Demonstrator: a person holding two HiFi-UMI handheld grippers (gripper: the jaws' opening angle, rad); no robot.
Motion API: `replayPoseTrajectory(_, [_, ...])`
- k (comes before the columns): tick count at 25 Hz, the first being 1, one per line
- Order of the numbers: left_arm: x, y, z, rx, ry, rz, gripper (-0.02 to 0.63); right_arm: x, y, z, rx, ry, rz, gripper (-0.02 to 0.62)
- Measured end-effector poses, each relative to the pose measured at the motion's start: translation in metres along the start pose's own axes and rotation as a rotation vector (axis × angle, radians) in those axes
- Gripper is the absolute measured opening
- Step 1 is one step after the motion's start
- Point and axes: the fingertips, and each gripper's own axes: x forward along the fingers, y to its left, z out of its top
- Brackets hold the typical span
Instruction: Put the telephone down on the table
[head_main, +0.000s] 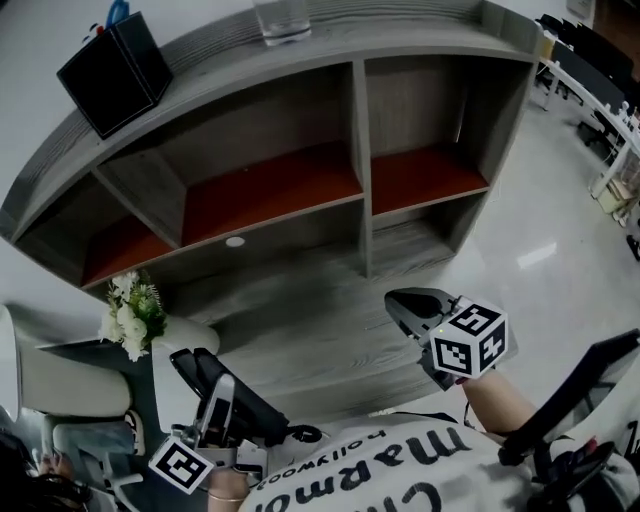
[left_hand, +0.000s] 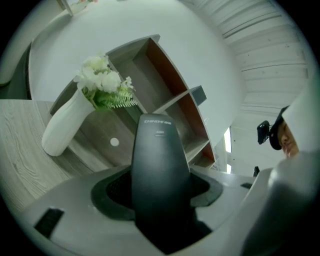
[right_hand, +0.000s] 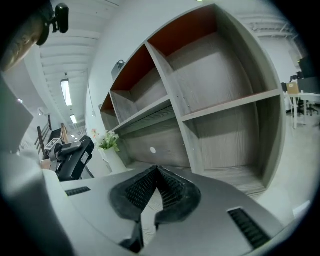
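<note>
Phone: black phone (left_hand: 159, 150), a long, rounded body that narrows towards the top, with small pale print near the far end.
Where it is: in my left gripper (left_hand: 160, 189), held off the table (head_main: 300, 320) at its near left end, close to the vase (left_hand: 62, 127). It is not set down yet.
Left tool: clamped on the phone. The ribbed dark pads press on both flanks of the phone's lower half, and the upper half stands clear of the jaws.
Right tool: my right gripper (right_hand: 156, 170) has its jaws shut tip to tip with nothing between them. It is out over the table's right side, well apart from the phone.
How it should handle: I judge it to be stiff moulded plastic, fairly light, with a smooth skin that could slip on a loose grip. It should be tough enough, though I would lay it down, not drop it.
Where to hold: across the narrow flanks near the middle, as I have it now, so that neither end tips.
Table: grey wood grain, flat and matt, with bare room in front of the shelf (head_main: 360, 150).
Shelf: the same grey grain, curved, with open bays on red-brown boards.
Vase: white, smooth and rounded, with white flowers (left_hand: 102, 82) and green leaves. It looks tippy, so I would keep the phone wide of it.
</note>
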Motion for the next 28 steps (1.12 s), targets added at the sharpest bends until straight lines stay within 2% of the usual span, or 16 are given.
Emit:
replayPoseTrajectory(3, [0.028, -0.001, -0.016, 0.023, 0.058, 0.009, 0.276, 0.007, -0.011, -0.005, 0.012, 0.022, 0.020, 0.011])
replayPoseTrajectory(7, [0.054, 0.010, -0.038, 0.077, 0.125, 0.066, 0.278, 0.016, -0.025, -0.022, 0.036, 0.054, 0.046, 0.012])
replayPoseTrajectory(11, [0.081, 0.009, -0.059, 0.122, 0.189, 0.071, 0.277, 0.027, -0.037, -0.039, 0.056, 0.089, 0.069, 0.011])
replayPoseTrajectory(18, [0.100, 0.028, -0.080, 0.184, 0.274, 0.142, 0.276, 0.052, -0.040, -0.073, 0.117, 0.146, 0.112, 0.011])
replayPoseTrajectory(20, [0.104, 0.036, -0.085, 0.185, 0.296, 0.169, 0.278, 0.056, -0.041, -0.079, 0.146, 0.158, 0.116, 0.012])
replayPoseTrajectory(24, [0.122, 0.055, -0.093, 0.121, 0.328, 0.204, 0.278, 0.070, -0.044, -0.079, 0.184, 0.151, 0.132, 0.011])
replayPoseTrajectory(28, [0.141, 0.071, -0.103, 0.173, 0.438, 0.250, 0.276, 0.075, -0.051, -0.084, 0.210, 0.141, 0.132, 0.012])
